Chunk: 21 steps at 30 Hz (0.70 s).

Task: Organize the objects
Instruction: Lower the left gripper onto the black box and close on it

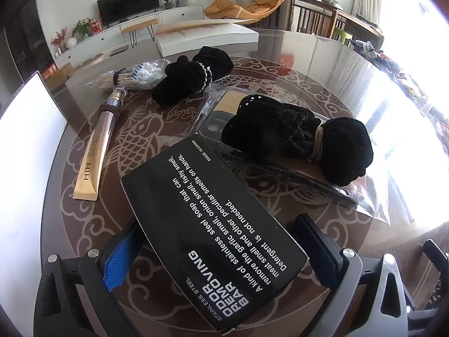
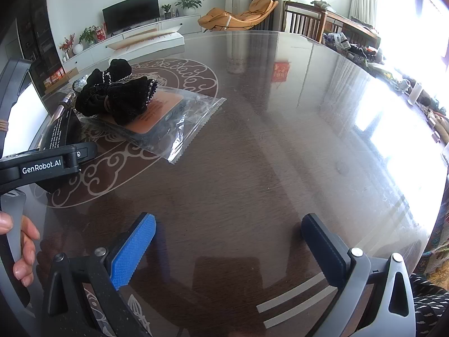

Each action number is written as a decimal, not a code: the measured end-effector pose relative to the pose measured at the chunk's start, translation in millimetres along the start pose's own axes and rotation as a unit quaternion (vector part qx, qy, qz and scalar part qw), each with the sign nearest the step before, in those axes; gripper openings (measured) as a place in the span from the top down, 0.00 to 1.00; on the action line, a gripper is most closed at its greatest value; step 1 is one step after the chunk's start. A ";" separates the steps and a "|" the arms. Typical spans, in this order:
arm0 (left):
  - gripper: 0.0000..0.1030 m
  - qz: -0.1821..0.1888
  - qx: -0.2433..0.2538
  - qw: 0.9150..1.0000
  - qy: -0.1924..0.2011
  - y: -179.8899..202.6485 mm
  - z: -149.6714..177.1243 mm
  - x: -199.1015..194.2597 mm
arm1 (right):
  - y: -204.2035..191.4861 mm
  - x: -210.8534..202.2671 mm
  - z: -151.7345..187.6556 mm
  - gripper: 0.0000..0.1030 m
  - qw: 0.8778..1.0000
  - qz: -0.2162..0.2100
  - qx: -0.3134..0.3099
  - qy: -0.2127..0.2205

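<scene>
Black soap box [image 1: 213, 236] between left jaws, clamped

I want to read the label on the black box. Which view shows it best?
The left wrist view: the black box lies between the left gripper jaws, its white print facing the camera, upside down. The right wrist view shows only a sliver of it at the left edge, behind the other gripper's body.

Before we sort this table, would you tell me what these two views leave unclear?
- Left wrist view: the black box hides the table beneath it; whether the left gripper grips it is unclear.
- Left wrist view: the velvet bundle covers much of the bagged item.
- Right wrist view: the card's print in the bag is too small to read.
</scene>
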<state>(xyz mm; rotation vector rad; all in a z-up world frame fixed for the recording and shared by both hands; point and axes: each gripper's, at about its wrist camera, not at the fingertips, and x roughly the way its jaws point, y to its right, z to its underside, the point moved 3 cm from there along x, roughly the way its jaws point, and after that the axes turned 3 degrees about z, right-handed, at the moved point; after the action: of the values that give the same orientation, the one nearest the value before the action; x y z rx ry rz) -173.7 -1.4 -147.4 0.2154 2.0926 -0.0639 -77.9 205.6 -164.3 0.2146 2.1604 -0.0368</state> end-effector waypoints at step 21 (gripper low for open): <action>0.43 -0.004 0.004 0.998 0.057 -10.0 75.5 -53.5 | -0.2 0.0 0.7 0.00 1.000 0.000 0.000 0.000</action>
<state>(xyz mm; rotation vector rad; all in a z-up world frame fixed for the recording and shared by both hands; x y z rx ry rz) -84.9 -28.2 -140.1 0.2199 2.2070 -0.0650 -77.3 205.4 -164.7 0.2153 2.1613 -0.0371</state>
